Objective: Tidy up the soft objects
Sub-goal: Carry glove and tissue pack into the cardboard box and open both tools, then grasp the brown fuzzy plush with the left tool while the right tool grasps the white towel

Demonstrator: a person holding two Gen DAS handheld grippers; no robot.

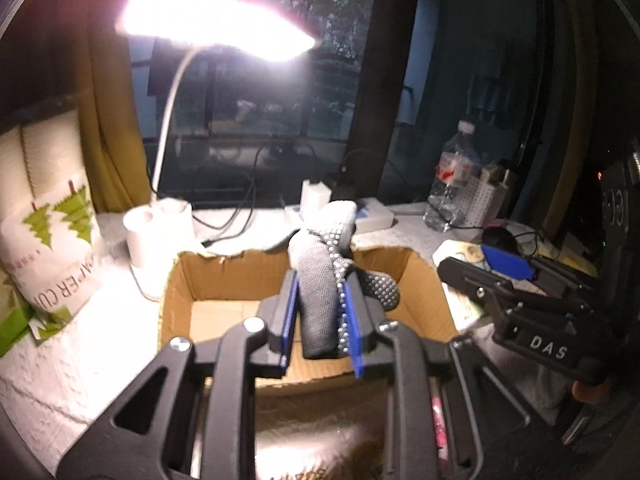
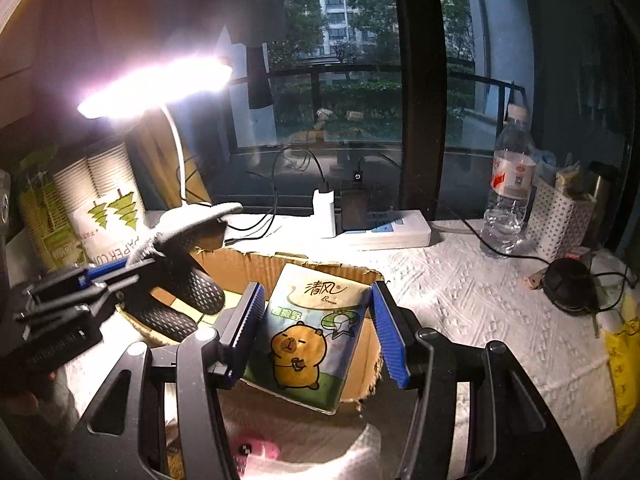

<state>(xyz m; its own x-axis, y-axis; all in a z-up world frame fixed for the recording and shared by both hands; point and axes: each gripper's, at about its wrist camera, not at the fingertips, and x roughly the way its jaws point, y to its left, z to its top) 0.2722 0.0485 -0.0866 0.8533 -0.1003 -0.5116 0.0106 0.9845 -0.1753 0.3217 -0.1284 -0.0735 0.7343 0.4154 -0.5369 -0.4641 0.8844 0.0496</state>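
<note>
Over the open cardboard box point(image 1: 224, 280), a grey dotted glove point(image 1: 320, 280) is held by the left tool point(image 1: 320, 312), whose blue pads are clamped together on the glove's cuff end; the glove's fingers stand up and flop beyond the pads, above the box's interior. From the right wrist view the same glove point(image 2: 188, 232) is seen hanging from the left tool point(image 2: 108, 270) over the box's left side. A tissue pack point(image 2: 312, 332) printed with a cartoon capybara is gripped between the blue pads of the right tool point(image 2: 316, 328), with both pads set against the pack's sides, and is held above the near right corner of the box point(image 2: 280, 264). Behind the box on the white textured surface point(image 2: 480, 300), a lit desk lamp point(image 1: 216, 20), a sleeve of paper cups point(image 1: 48, 216), a power strip point(image 2: 384, 228) and a water bottle point(image 2: 510, 184) are noted
</note>
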